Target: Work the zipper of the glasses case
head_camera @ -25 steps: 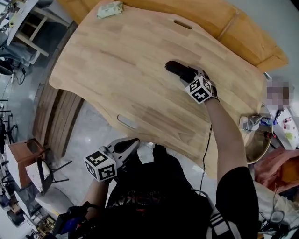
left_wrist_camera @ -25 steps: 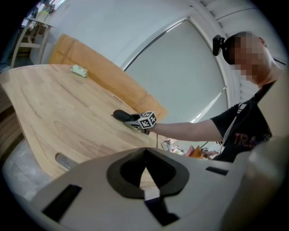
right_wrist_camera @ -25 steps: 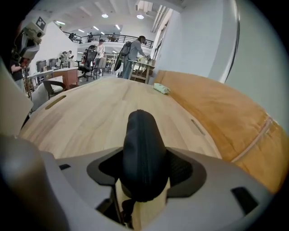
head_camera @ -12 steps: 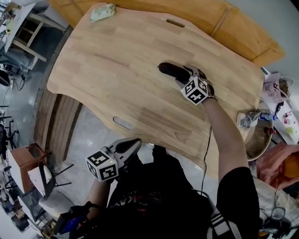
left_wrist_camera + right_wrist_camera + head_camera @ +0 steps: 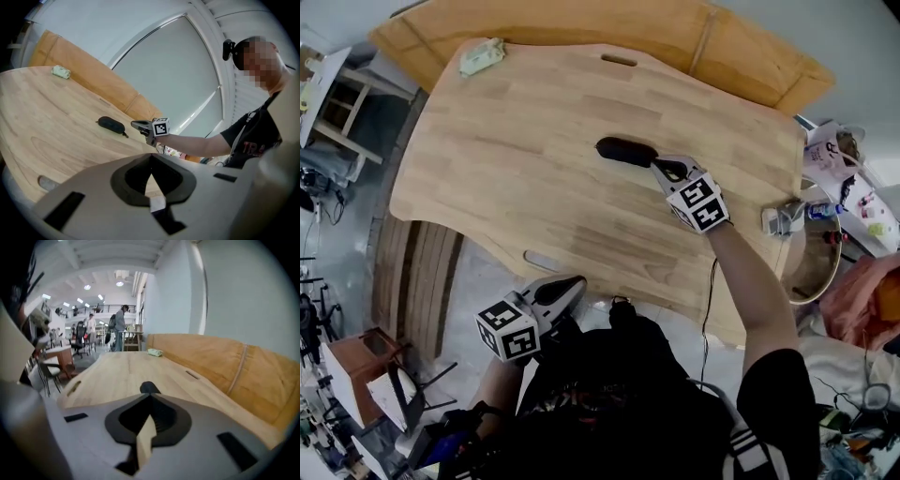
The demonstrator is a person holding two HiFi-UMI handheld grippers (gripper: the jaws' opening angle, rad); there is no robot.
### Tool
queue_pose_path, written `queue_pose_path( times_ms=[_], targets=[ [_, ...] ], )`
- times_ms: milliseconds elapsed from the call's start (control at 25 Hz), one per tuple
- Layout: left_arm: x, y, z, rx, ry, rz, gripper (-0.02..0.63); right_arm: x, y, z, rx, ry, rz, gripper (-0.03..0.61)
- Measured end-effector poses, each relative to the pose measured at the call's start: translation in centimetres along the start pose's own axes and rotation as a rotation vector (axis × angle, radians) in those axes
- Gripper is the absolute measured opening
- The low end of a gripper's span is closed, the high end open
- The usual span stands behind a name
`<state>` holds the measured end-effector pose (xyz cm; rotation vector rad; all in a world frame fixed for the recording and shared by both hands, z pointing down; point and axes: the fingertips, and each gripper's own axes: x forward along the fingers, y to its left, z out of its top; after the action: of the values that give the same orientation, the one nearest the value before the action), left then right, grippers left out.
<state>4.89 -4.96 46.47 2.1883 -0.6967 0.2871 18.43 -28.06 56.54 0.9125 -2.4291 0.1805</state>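
Field notes: I am watching the glasses case (image 5: 623, 151) lying flat on the worktop (image 5: 516, 187), about midway between the left and right edges and nearer the far edge. The right gripper (image 5: 657, 165) is hovering just beside the case's right end, tips pointing at it, raised off the wood. Its jaws have just been closing and are now meeting with nothing between them. The left gripper (image 5: 573, 282) is hanging off the near edge, well apart from the case, its jaws also pressed together and empty. A green packet (image 5: 480, 57) is sitting at the far left corner.
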Motion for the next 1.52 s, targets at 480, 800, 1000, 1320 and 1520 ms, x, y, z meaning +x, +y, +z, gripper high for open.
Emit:
queue_pose_path(
  times_ms=[480, 800, 1000, 1320, 1520],
  targets=[
    [-3.8, 0.4, 0.9, 0.117, 0.043, -0.149, 0.012, -8.2, 13.3, 6.3, 0.59, -0.294, 0.064, 0.015],
    [-6.7, 0.4, 0.0, 0.149, 0.054, -0.244, 0.012, -11.4, 24.3, 9.9, 0.716, -0.402, 0.1, 0.015],
    [-8.9, 0.5, -1.5, 0.16, 0.072, -0.284, 0.012, -11.7, 30.3, 10.3, 0.745, -0.397, 0.108, 0.015],
    [-11.4, 1.2, -3.6, 0.152, 0.114, -0.317, 0.012, -10.9, 36.0, 10.9, 0.776, -0.403, 0.095, 0.015],
    [-11.9, 1.3, -4.3, 0.137, 0.126, -0.346, 0.012, -10.9, 37.2, 10.8, 0.766, -0.397, 0.068, 0.015]
  ],
)
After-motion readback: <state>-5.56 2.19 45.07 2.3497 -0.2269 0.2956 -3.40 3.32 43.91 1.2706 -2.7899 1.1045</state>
